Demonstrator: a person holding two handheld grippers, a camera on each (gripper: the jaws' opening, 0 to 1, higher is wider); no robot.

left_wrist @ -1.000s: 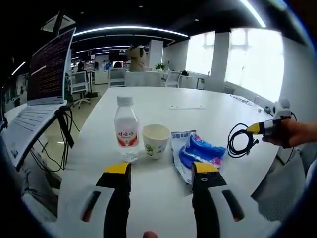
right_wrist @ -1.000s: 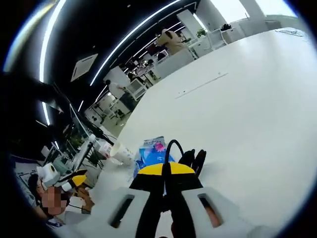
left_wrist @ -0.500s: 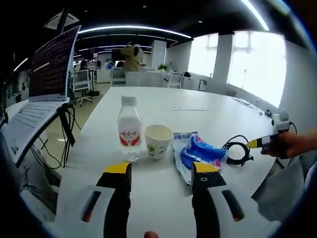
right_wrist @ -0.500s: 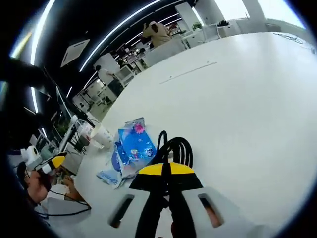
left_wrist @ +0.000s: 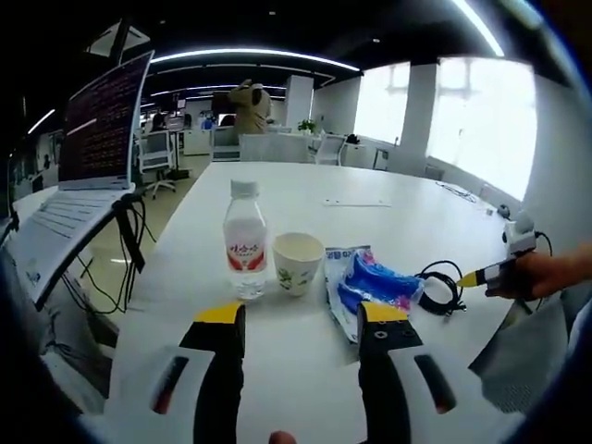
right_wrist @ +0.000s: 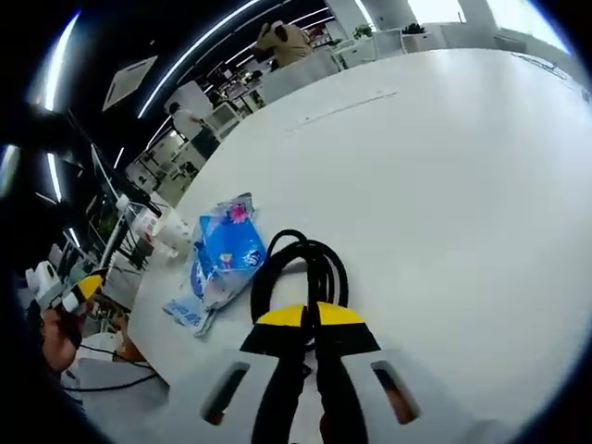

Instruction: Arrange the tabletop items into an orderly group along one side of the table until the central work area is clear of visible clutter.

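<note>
Right gripper (right_wrist: 310,319) clamps the cable (right_wrist: 298,268) beside the blue bag (right_wrist: 225,250); best set it snug against the bag. Left gripper (left_wrist: 301,319) hangs wide, near bottle (left_wrist: 245,250) and cup (left_wrist: 297,263).

Bottle (left_wrist: 244,240), cup (left_wrist: 297,263), blue packet (left_wrist: 372,286), cable coil (left_wrist: 437,288) lined across near edge, bare tabletop (left_wrist: 370,190) beyond.

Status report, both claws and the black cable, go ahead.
Left claw open, empty. Right claw shut on black cable, at the blue packet. Bottle, cup, packet lined up. Nothing blocking.
</note>
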